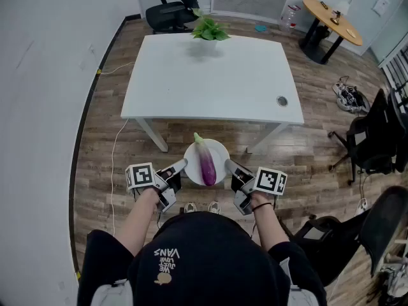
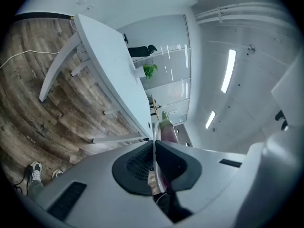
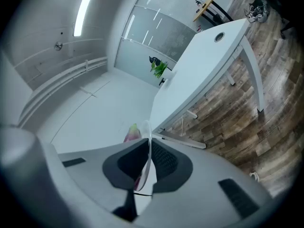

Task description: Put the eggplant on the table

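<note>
A: What does the head view give that the gripper views don't?
B: The whole layout. The white table [image 1: 210, 81] stands ahead of both grippers, with wooden floor [image 1: 95, 164] under them. A black office chair [image 1: 171, 10] and a round wooden table [image 1: 331, 16] sit beyond the table's far side. The gripper views add the ceiling lights [image 2: 228, 70] overhead.
A: Anything on the table?
B: A potted plant [image 1: 209, 29] at its far edge, well apart from the grippers.
A: And the plate?
B: The white plate [image 1: 220, 148] hangs between the grippers, short of the table's near edge. The left gripper [image 1: 180, 166] is clamped on its left rim and the right gripper [image 1: 229, 166] on its right rim. Each gripper view shows the rim edge-on, pinched between nearly closed pads.
A: The eggplant?
B: The eggplant [image 1: 208, 164] lies on the plate, its green stem end pointing away from the grippers toward the table.
</note>
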Available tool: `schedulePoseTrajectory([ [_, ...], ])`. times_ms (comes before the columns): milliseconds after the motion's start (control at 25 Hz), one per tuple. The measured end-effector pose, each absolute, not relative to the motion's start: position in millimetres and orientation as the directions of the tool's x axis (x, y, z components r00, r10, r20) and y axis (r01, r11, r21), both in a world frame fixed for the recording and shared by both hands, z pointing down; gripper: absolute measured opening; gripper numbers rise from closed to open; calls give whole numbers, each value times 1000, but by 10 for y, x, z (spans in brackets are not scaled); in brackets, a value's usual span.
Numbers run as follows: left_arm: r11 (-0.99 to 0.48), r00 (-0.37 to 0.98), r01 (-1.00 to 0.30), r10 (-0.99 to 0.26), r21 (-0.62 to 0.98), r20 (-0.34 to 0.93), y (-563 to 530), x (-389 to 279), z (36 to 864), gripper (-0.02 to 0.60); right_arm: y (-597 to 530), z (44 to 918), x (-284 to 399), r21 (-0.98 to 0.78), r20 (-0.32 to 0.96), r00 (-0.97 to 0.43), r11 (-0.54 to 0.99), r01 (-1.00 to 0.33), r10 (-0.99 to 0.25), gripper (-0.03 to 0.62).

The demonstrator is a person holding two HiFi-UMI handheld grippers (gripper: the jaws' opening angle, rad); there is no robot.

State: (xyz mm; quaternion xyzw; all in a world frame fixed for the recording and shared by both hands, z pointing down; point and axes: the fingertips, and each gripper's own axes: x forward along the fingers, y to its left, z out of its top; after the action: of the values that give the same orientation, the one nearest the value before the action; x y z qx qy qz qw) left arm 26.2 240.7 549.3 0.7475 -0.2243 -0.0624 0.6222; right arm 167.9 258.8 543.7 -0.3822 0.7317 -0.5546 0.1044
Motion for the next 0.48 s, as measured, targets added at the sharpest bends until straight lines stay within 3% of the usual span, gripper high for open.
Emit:
schedulePoseTrajectory([
  [480,-121,891,-265,-409,957,196,2396,265,5544,25,2576,5483,1680,-896,271,-692,88,-436,-669,31],
])
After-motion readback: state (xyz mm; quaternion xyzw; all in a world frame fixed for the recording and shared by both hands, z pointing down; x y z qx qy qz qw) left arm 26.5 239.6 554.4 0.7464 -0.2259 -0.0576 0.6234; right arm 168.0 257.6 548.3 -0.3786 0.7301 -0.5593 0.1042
